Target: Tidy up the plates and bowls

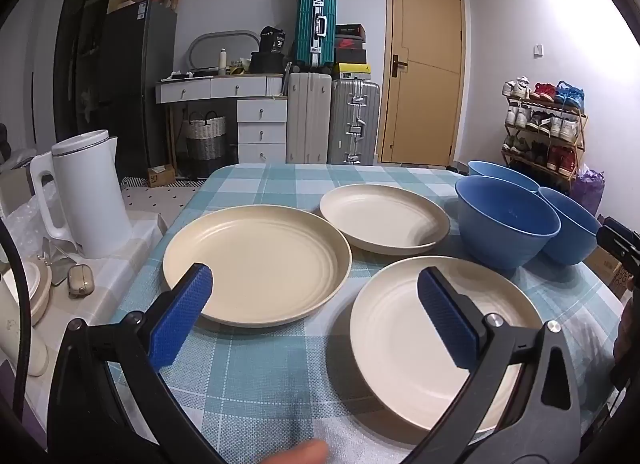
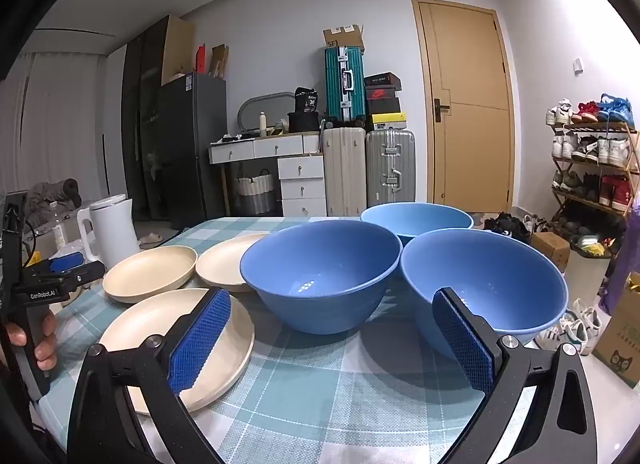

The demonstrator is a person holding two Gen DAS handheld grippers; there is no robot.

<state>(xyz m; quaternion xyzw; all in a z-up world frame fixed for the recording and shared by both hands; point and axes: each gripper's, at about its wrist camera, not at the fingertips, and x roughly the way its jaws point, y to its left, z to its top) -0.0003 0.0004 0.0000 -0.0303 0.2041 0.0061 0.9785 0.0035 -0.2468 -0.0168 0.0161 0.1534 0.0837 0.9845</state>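
Three cream plates lie apart on the checked tablecloth, with three blue bowls clustered just beside them on the right. The left gripper and right gripper both hover with jaws spread wide, holding nothing; a white kettle stands off the table's left side

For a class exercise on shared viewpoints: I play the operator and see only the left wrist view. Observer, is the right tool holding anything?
Observer: No. The right tool is open and empty, with the middle bowl just ahead of it.
Operator: Is the far bowl empty? I see little of its inside.
Observer: What shows of the inside of the far bowl is bare.
Operator: Is anything on the floor to the right of the table?
Observer: A printed cardboard box stands there, with loose shoes beside it.
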